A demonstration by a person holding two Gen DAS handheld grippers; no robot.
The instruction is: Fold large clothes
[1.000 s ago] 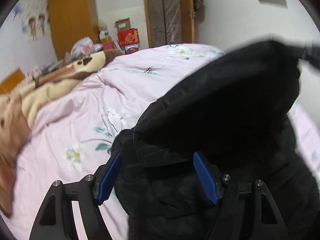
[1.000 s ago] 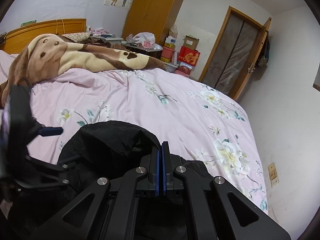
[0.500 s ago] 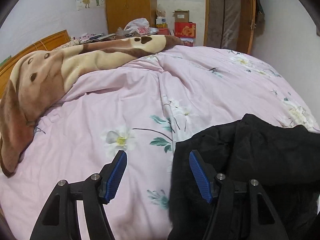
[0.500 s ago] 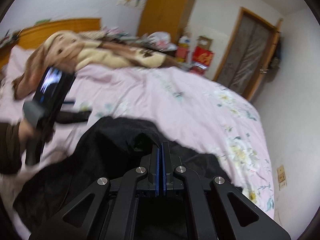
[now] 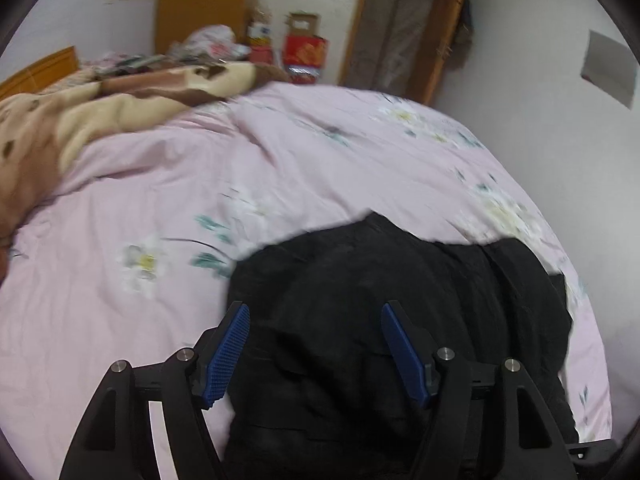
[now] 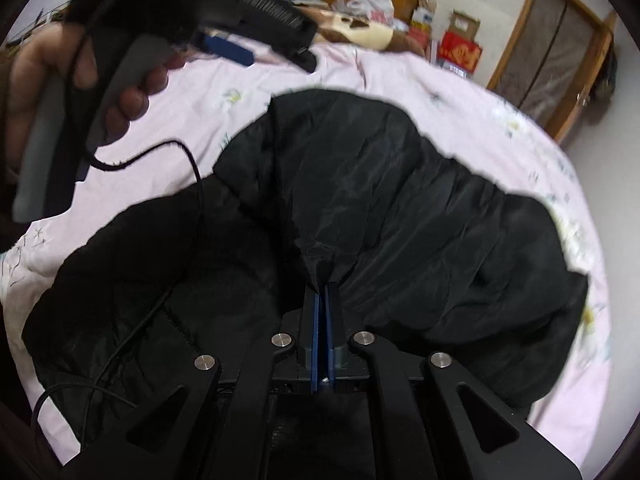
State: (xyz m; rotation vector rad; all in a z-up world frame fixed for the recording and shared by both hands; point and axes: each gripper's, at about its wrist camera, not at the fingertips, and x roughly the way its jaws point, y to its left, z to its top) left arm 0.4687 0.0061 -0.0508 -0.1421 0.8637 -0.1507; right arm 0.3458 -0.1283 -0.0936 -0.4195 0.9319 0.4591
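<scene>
On the pink floral bedspread [image 5: 320,168], near its front edge, the black jacket [image 6: 420,208] lies in a bunched, rumpled heap; no clean fold line is visible, so judge the folding as at an early stage. Your right tongs [image 6: 322,292] are clenched on a pinch of the jacket's fabric, which gathers into creases at the tips. Your left tongs [image 5: 316,324] are released, jaws opening, with the jacket beneath them but not gripped. Remaining work, as judged: spread the garment flat, bring the sides in, then fold it over.
</scene>
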